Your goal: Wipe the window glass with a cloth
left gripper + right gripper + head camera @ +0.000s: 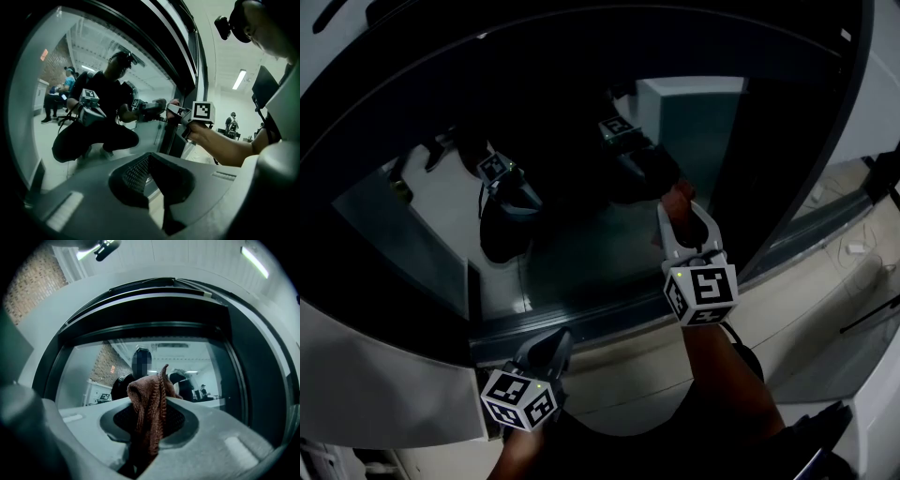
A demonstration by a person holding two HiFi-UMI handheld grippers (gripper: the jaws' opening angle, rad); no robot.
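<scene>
The room has a pale floor (811, 281), a brick wall (26, 296) and a lit ceiling strip light (239, 79).

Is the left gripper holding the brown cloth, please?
No, the left gripper holds nothing between its jaws; the brown cloth is pinched in the right gripper.

Cloth (149, 404): between right gripper (680, 214) jaws, at the window glass (581, 248).
Left gripper (551, 342): lower left of right gripper, below the glass.
</scene>
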